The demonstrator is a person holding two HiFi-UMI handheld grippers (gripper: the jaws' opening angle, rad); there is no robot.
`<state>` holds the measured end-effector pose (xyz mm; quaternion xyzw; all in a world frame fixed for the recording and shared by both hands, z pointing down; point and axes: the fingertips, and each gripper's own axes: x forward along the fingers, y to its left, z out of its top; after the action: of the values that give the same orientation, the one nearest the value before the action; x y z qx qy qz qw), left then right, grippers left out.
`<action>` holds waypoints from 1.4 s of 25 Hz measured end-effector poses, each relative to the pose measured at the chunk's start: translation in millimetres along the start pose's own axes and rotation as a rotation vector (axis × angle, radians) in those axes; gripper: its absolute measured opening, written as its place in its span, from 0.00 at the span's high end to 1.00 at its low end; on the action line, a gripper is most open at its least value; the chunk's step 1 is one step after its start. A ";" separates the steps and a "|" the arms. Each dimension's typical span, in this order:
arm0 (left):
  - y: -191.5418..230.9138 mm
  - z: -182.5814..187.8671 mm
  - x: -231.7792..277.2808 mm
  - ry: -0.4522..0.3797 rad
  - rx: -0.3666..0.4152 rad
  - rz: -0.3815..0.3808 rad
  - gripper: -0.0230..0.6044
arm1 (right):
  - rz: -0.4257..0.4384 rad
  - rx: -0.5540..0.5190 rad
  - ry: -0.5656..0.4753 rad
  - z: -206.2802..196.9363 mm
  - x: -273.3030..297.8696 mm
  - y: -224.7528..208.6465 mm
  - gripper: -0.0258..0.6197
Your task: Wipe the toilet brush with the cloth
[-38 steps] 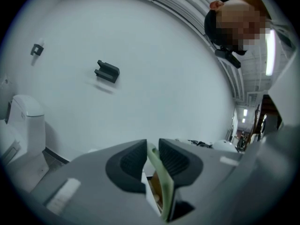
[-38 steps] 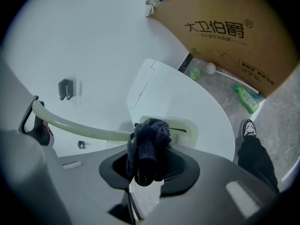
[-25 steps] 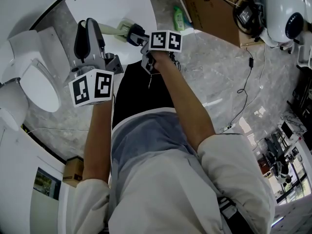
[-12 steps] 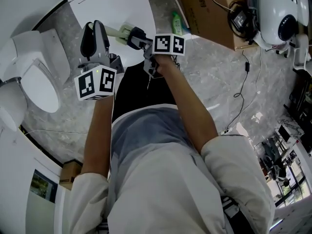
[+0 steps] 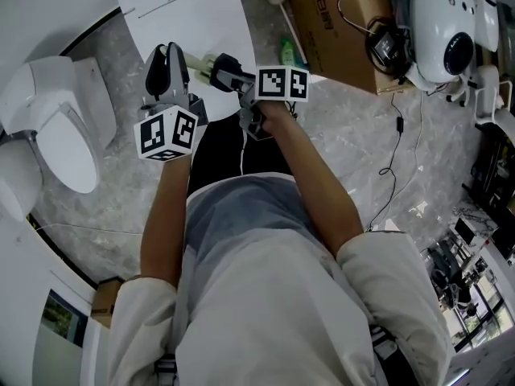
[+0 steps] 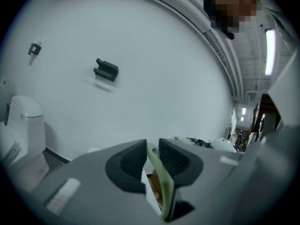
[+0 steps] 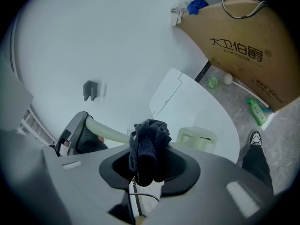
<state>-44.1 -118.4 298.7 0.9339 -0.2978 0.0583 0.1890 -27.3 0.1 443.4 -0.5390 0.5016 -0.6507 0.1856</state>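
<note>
Head view: white toilet [image 5: 56, 127] at left, rounded white table [image 5: 185, 14] ahead, cardboard box [image 5: 338, 22] and green bottle [image 5: 287, 52] on grey stone floor [image 5: 362, 135]. Pale green toilet brush [image 5: 203, 58] level over table edge, between left gripper [image 5: 166, 59] and right gripper [image 5: 229, 71].

Left gripper view: clamped on thin, smooth handle [image 6: 161, 182]; behind, plain white wall [image 6: 164, 55] with dark hook [image 6: 107, 70].

Right gripper view: clamped on dark knitted cloth [image 7: 147, 146], bunched in front of handle. Long axis left to right, blocky head [image 7: 197, 139] toward right, above table.
</note>
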 end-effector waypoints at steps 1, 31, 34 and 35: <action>0.5 0.4 -0.9 0.000 -0.002 0.000 0.96 | 0.003 -0.007 -0.001 0.2 -1.6 4.8 0.80; 2.0 6.1 -10.2 0.034 0.011 -0.032 0.96 | 0.104 -0.232 -0.016 22.0 -32.8 123.4 0.80; 0.0 6.3 -8.5 0.057 0.002 -0.055 0.96 | 0.122 -0.245 -0.019 24.3 -35.3 131.9 0.80; -1.8 6.6 -7.2 0.071 -0.002 -0.070 0.96 | 0.124 -0.248 -0.022 25.7 -36.9 133.3 0.80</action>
<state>-49.1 -115.7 290.5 0.9410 -0.2580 0.0845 0.2021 -31.4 -39.7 308.5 -0.5328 0.6083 -0.5653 0.1629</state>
